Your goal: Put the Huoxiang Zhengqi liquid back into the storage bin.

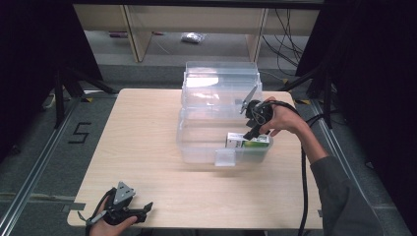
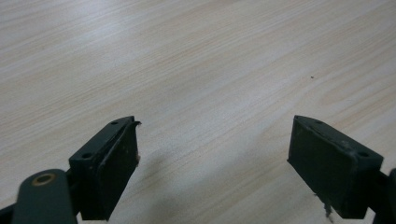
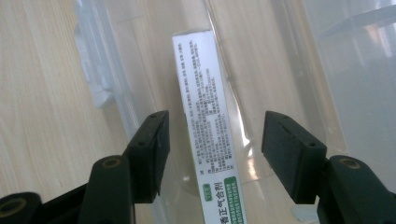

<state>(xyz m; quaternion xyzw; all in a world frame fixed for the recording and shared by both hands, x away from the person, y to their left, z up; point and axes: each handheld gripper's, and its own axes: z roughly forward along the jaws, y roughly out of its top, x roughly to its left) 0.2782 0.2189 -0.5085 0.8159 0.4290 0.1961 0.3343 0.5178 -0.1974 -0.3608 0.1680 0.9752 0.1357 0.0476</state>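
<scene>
A clear plastic bin (image 1: 206, 142) stands on the wooden table (image 1: 142, 142), its lid raised at the back. Inside, near the bin's front right corner, lies a white and green box (image 1: 248, 141) with printed text (image 3: 210, 121). My right gripper (image 1: 253, 129) hovers just above that box, jaws open on either side of it and not touching (image 3: 215, 154). My left gripper (image 1: 147, 209) rests low at the table's front left edge, held by a hand; its jaws are open over bare wood (image 2: 212, 158) with nothing between them.
The bin's transparent lid (image 1: 221, 81) stands upright behind it. A small clear latch tab (image 1: 225, 157) sticks out at the bin's front wall. Beyond the table are wooden shelving legs (image 1: 137, 34) and cables (image 1: 285, 39) on the floor.
</scene>
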